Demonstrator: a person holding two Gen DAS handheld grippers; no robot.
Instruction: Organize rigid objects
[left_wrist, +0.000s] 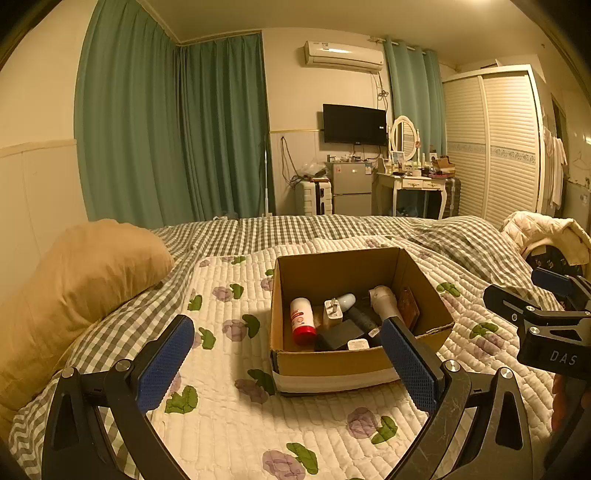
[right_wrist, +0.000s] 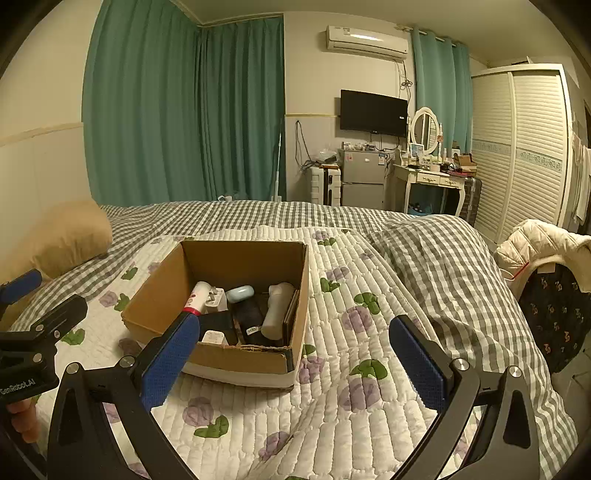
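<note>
An open cardboard box (left_wrist: 332, 360) stands on the quilted bed; it also shows in the right wrist view (right_wrist: 155, 295). Inside lie a white bottle with a red cap (left_wrist: 302, 320), a white charger plug (left_wrist: 331, 312), a pale blue case (right_wrist: 240, 294), a beige cylinder (right_wrist: 275, 310), black items (left_wrist: 338, 334) and a brown flat item (left_wrist: 409, 306). My left gripper (left_wrist: 288, 363) is open and empty, just in front of the box. My right gripper (right_wrist: 293, 363) is open and empty, in front of the box's right corner.
A tan pillow (left_wrist: 74, 295) lies at the left. A bunched checked duvet (right_wrist: 443, 266) lies at the right. A chair with a white jacket (right_wrist: 543, 247) stands beside the bed. The flowered quilt (right_wrist: 332, 406) spreads around the box. Furniture stands at the far wall.
</note>
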